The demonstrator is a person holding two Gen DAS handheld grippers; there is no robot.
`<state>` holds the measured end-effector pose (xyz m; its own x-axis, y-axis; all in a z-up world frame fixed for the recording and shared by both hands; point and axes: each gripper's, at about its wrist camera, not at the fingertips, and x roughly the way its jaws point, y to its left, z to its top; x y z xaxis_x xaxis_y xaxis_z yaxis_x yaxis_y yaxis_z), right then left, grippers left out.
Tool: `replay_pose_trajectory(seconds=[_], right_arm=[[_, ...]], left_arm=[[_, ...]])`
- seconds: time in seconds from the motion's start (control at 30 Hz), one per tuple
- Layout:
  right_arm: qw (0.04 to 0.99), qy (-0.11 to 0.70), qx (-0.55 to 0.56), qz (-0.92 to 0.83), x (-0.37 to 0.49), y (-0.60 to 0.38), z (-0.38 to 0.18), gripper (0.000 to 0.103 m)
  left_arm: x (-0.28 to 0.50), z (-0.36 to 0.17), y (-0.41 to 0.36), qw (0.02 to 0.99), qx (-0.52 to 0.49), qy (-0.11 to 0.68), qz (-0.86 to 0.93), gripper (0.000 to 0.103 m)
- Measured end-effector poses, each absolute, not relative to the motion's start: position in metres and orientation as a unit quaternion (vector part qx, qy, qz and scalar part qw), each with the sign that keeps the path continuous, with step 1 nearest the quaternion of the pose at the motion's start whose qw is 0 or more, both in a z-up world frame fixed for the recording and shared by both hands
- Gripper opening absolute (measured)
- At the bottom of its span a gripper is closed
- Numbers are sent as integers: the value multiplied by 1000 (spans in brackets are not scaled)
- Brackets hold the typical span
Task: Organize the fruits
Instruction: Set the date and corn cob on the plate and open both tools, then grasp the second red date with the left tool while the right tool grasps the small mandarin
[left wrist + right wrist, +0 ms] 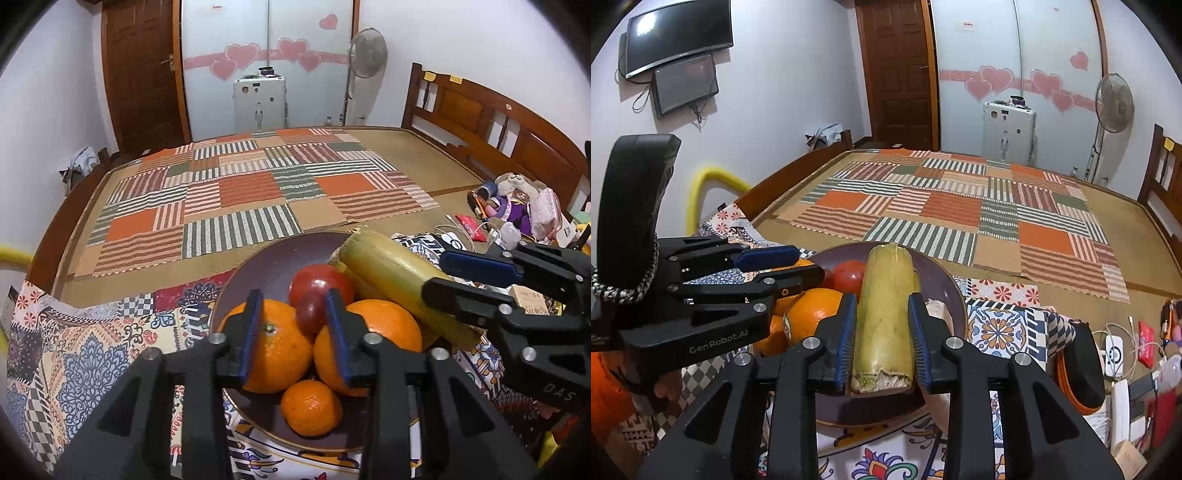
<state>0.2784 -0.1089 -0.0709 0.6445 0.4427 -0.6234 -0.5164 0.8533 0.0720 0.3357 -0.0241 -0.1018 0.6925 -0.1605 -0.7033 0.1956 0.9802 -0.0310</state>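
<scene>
A dark purple bowl (pixel 266 266) (pixel 938 280) stands on a patterned cloth and holds the fruit. In it lie two big oranges (pixel 280 354) (pixel 376 325), a small orange (pixel 312 408), a red apple (pixel 317 284) and a thick yellow-green stalk (pixel 388 273) (pixel 882 295). My left gripper (pixel 293 321) (pixel 809 264) hangs over the oranges and apple, open, its pads on either side of the apple's near edge without pressing. My right gripper (pixel 882 332) (pixel 436 277) straddles the stalk's near end. Its pads stand slightly off the stalk, which rests in the bowl.
The patterned cloth (pixel 92 350) covers the near bed corner. Beyond lies a striped patchwork mat (pixel 258 192). Toys, cables and packets (pixel 517 210) crowd the right by the wooden headboard (pixel 498 122). A black-and-orange object (pixel 1082 369) sits right of the bowl.
</scene>
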Motion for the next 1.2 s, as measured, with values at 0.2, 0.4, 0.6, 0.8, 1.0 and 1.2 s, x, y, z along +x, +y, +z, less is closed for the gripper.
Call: replay_pose_trajectory(seconds=[0.2, 0.4, 0.6, 0.8, 1.0, 1.2], right_arm=[[908, 315, -68, 266, 262, -107, -65, 29], [920, 281, -69, 264, 231, -106, -48, 43], [929, 248, -77, 262, 192, -102, -37, 53], [926, 238, -82, 281, 153, -91, -40, 56], [915, 255, -66, 305, 127, -82, -63, 59], [894, 297, -64, 330, 118, -65, -99, 59]], left_arm=[[312, -92, -13, 923, 23, 373, -94, 37], [258, -65, 3, 938, 28, 337, -80, 37], [203, -40, 22, 948, 13, 310, -68, 41], [147, -34, 36, 956, 11, 290, -51, 60], [105, -50, 47, 952, 13, 303, -39, 60], [79, -73, 52, 944, 7, 328, -43, 60]])
